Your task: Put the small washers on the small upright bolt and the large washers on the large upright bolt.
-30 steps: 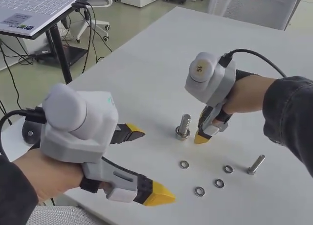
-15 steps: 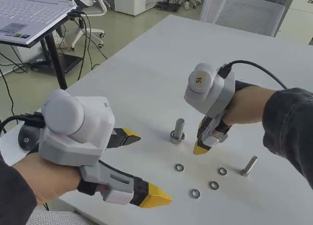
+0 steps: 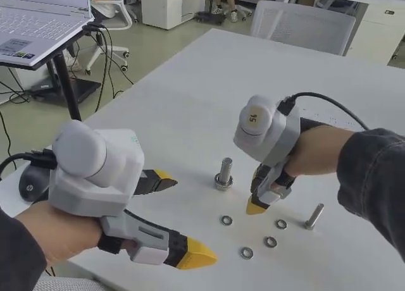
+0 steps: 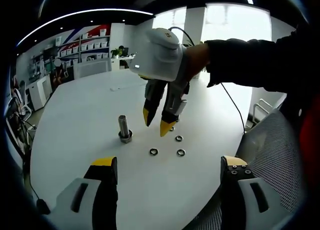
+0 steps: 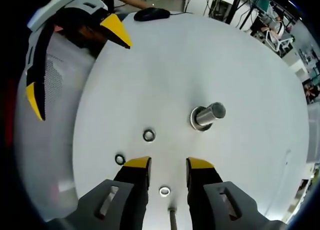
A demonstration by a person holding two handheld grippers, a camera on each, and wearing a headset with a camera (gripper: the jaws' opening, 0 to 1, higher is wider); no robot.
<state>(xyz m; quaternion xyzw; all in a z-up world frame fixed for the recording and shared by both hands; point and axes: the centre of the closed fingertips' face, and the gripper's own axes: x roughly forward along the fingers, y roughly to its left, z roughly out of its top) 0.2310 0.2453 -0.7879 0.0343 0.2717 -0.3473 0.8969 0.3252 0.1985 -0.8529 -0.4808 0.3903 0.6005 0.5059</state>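
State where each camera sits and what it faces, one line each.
Head view: headset, looking down at the table; left tongs and right tongs show.
Left gripper view: on the left tongs, facing the upright bolt and right tongs; own jaws below.
Right gripper view: on the right tongs, looking down at washers; own jaws below.
Shared: the upright bolt.

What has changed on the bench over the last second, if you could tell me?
The right gripper moved away from the upright bolt, down toward the loose washers, with its fingers open and empty. The left gripper stayed open and in place. The washers and the lying bolt did not move.
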